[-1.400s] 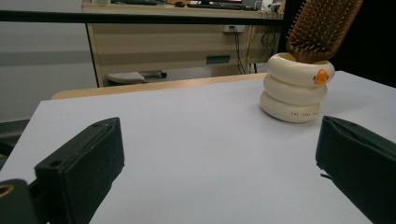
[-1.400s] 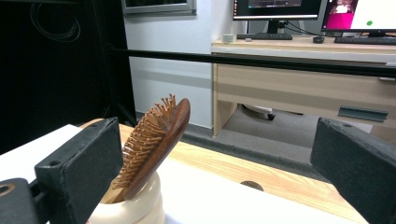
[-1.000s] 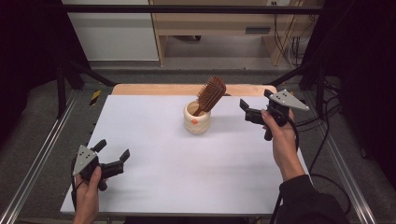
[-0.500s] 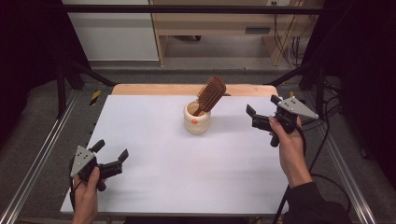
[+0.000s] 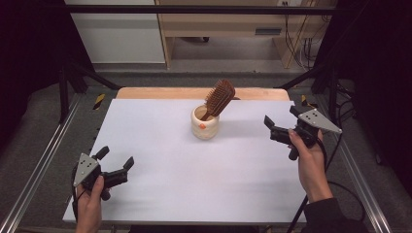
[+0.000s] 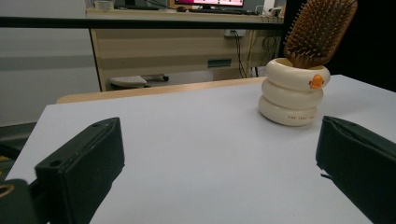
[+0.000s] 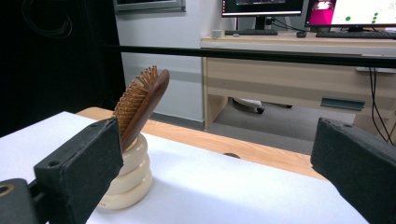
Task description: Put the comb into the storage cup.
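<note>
Centrally on the white table (image 5: pixel 194 194) stands a cream holder (image 5: pixel 204 124) shaped like three stacked rings, with a small orange mark on its top ring. Out of it rises a wooden hairbrush (image 5: pixel 219 97), handle down inside the holder and its bristled head leaning toward the far right of the holder. The left gripper (image 5: pixel 115 166) sits well apart from the holder, toward the near left corner of the table, held in the person's left hand (image 5: pixel 90 204); its jaws stand wide apart and grip nothing, and in the left gripper view the holder (image 6: pixel 294 92) shows between them, farther off, with the brush head (image 6: pixel 319 31) above it. The right gripper (image 5: pixel 280 124) hovers to the right of the holder, clear of it, in the right hand (image 5: pixel 309 162); its jaws are likewise spread apart and empty. From the right gripper view, the holder (image 7: pixel 132 179) stands partly behind the nearer jaw, the hairbrush (image 7: pixel 140 104) tilting over it.
</note>
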